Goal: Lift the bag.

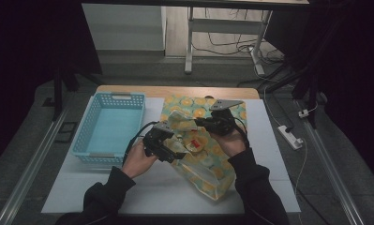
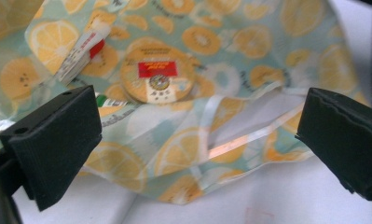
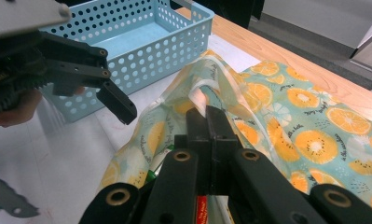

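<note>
right gripper (image 3: pixel 207 116): clamped on bag handle (image 3: pixel 204 86) | left gripper (image 2: pixel 197 135): jaws wide, at the fruit-print bag (image 2: pixel 249 42) mouth | blue basket (image 1: pixel 110 125): left on worktop (image 1: pixel 152 192)

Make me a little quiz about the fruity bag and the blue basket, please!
1. True or false: the right gripper is shut on the bag's handle.
2. How does the left gripper stand? A) open B) shut on the bag C) shut on the basket
3. What is printed on the bag?

Key: 1 true. 2 A, its jaws stand wide apart at the bag's mouth. 3 orange fruit slices.
</note>
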`<state>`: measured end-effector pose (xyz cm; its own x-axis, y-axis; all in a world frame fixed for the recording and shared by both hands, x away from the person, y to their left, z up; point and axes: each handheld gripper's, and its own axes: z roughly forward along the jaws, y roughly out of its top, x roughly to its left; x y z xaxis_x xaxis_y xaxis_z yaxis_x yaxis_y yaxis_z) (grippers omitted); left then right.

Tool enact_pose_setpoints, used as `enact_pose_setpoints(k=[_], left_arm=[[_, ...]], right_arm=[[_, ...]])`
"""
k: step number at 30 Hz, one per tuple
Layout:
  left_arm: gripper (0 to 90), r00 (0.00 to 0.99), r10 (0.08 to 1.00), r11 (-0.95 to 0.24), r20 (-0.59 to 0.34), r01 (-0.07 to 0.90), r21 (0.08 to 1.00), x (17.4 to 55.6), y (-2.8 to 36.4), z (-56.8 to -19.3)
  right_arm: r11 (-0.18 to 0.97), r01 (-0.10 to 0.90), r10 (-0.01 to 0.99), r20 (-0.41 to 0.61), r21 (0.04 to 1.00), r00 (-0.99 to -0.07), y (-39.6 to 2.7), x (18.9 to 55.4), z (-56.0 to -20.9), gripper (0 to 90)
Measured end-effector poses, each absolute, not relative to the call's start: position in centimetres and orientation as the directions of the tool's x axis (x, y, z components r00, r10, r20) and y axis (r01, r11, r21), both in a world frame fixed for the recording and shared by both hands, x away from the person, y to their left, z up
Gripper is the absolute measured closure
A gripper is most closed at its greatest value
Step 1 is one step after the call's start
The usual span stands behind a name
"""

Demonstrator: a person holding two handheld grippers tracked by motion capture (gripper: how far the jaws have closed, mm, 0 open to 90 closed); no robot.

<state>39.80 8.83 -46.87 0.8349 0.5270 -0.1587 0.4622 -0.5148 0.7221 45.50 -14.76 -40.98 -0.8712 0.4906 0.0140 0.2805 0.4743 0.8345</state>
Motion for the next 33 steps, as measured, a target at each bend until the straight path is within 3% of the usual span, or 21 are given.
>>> enact_pose_setpoints(k=[14,24,28,33], left_arm=[[0.9,0.884,0.451,-0.583,-0.125,0.398,0.708,40.6,6.0,-47.0],[2.4,0.911,0.400,-0.654,-0.099,0.359,0.665,41.1,4.6,-49.1],[7.1,0.911,0.408,-0.680,-0.059,0.346,0.646,41.1,4.4,-49.7],[20.9,0.919,0.395,-0.706,-0.025,0.321,0.631,40.9,4.4,-49.9]], right_arm=[[0.478,0.285,0.489,0.017,0.831,-0.872,-14.6,45.6,-41.2,90.0],[0.478,0.285,0.490,0.018,0.831,-0.872,-14.7,45.6,-41.2,90.0],[0.477,0.286,0.488,0.019,0.831,-0.872,-14.6,45.6,-41.2,90.0],[0.478,0.286,0.490,0.018,0.831,-0.872,-14.7,45.6,-41.2,90.0]])
